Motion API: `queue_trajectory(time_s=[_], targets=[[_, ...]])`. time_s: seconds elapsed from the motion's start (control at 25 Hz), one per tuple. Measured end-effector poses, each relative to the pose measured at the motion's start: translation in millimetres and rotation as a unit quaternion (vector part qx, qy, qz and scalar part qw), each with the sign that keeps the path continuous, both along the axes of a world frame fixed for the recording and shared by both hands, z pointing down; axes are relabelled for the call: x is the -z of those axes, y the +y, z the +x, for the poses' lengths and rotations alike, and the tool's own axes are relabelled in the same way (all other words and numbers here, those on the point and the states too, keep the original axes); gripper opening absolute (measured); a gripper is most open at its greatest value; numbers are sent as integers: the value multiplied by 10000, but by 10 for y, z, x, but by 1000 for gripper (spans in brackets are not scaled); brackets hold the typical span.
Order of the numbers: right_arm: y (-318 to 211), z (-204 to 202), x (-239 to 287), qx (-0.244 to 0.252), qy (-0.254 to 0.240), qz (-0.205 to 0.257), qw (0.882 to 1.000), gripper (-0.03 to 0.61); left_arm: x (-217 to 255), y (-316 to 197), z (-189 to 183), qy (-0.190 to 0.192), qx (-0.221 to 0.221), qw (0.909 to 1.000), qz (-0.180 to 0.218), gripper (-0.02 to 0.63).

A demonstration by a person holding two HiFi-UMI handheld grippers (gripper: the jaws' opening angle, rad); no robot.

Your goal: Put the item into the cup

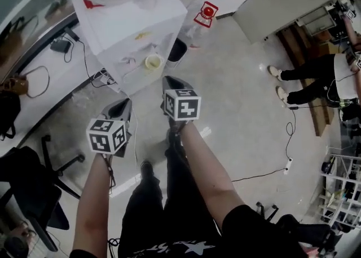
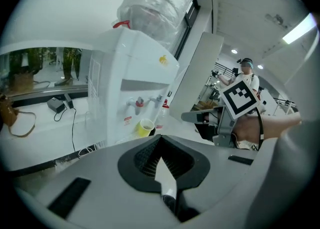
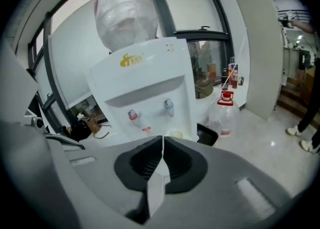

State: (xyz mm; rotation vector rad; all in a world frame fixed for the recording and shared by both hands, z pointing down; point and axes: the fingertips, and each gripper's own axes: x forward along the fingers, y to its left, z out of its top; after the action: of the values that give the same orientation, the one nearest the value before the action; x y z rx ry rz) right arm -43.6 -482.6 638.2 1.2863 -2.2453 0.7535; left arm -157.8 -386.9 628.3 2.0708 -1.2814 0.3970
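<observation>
1. Standing on the drip tray of the white water dispenser (image 1: 135, 31), the yellow cup (image 1: 153, 62) is seen below the taps.
2. The left claw (image 2: 159, 139) is held closed, its jaws met at the tips, and is pointed towards the dispenser.
3. The right claw (image 3: 162, 138) is likewise closed and is held beside the left one, nearer the cup.
4. A pale sliver is seen between each pair of jaws; whether it is the item cannot be told.
5. A clear jug (image 1: 204, 17) with a red cap is set on the floor beside the dispenser.
</observation>
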Motion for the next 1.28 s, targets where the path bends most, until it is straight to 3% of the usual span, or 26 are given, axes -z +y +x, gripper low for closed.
queue_trajectory(time_s=[0.24,0.6,0.92,1.28], targets=[[788,267,399,-512,-367,-152,9979,0,574,358,220,107,-413,9984,383,-8],[1678,548,961,-657,-854,-311,9937,0,1185,860,640,133,-816,9947,610,-8],[2306,963,1172,-569,-1099,-240,9920,0,1408,1229,960,70,-772,9936,817,-8],[3272,1390,1586,-261,-1332,-17,9907,0,1827,2305,1399,51,-513,9928,1081,-8]])
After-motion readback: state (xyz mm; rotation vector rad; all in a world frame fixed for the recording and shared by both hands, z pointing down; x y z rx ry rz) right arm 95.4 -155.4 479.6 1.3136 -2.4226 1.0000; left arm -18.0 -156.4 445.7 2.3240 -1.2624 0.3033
